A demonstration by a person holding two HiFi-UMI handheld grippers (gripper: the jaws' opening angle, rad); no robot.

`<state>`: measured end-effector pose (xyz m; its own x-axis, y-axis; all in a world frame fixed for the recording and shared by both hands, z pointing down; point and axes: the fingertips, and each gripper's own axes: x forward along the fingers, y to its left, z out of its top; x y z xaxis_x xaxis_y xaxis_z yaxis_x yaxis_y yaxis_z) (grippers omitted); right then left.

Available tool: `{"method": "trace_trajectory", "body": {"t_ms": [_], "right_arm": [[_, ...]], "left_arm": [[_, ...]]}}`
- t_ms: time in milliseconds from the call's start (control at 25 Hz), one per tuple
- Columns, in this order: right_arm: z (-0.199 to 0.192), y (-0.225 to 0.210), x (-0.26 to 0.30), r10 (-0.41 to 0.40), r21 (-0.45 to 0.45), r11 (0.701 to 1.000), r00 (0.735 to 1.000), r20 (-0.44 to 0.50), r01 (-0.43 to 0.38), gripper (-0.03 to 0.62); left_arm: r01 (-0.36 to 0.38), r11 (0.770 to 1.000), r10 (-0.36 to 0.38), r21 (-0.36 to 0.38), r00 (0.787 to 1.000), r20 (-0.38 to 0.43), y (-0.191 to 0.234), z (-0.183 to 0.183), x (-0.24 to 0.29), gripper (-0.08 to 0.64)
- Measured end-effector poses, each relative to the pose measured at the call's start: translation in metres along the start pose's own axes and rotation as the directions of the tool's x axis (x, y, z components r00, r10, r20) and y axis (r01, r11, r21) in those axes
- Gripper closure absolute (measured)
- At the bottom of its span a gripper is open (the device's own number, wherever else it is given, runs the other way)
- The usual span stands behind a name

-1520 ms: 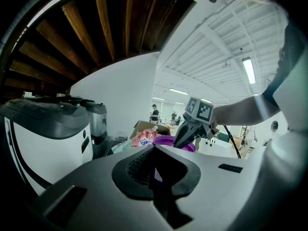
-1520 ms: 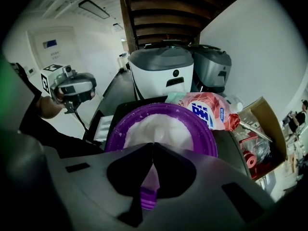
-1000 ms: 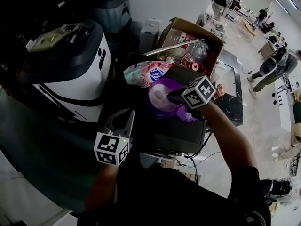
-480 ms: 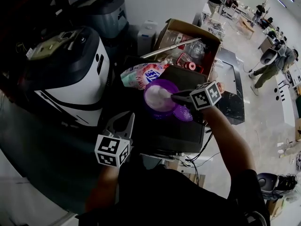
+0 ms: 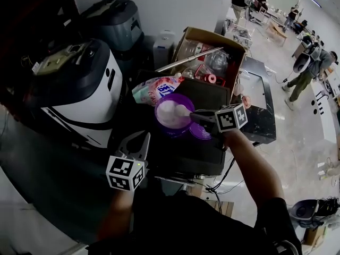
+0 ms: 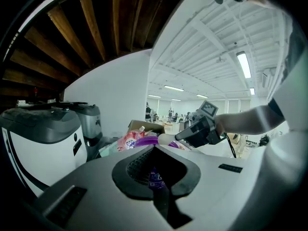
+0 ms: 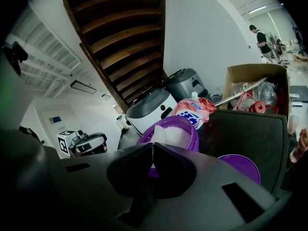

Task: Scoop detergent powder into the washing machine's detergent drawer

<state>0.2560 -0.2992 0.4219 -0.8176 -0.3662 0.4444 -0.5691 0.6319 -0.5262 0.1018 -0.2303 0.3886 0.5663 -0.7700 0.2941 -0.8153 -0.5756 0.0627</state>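
Since 1.0 s ago: the right gripper (image 5: 199, 115) has its marker cube further from the purple tub (image 5: 169, 129), toward lower right. The left gripper (image 5: 137, 141) has barely shifted.

Right jaws are clenched on the handle of a white scoop (image 5: 183, 110), its bowl over the detergent powder (image 5: 170, 110) in the tub at frame centre. Left jaws are apart and hold nothing.

Judgement: the scoop is being loaded. Dig shallow, lift level and clear the rim slowly. The free gripper could steady the tub. No view shows a drawer I can identify.

Surface: tub and purple lid (image 5: 201, 133) sit side by side on a dark flat-topped unit (image 5: 186, 155), with a pink pouch (image 5: 156, 88) just behind. A cardboard box (image 5: 212, 36) is at upper centre.

Room: open hall, pale floor, people at upper right.
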Motion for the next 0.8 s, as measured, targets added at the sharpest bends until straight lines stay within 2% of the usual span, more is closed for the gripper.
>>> {"method": "trace_trajectory", "body": {"t_ms": [320,480,800], "right_arm": [[-0.006,-0.001,-0.01,0.013,0.056,0.998,0.995,0.103,-0.019,0.572],[-0.009,-0.004,-0.011,0.013,0.067,0.998,0.992,0.125,-0.021,0.572],[-0.011,0.01,-0.001,-0.002,-0.01,1.0,0.991,0.136,0.003,0.572]], "left_arm": [[-0.028,1.0,0.028,0.001,1.0,-0.015,-0.018,-0.002,-0.007,0.554],[-0.043,0.999,0.043,0.005,0.999,-0.026,-0.027,-0.004,-0.011,0.554],[-0.109,0.994,0.109,-0.005,0.993,-0.047,-0.03,-0.017,-0.038,0.554]]}}
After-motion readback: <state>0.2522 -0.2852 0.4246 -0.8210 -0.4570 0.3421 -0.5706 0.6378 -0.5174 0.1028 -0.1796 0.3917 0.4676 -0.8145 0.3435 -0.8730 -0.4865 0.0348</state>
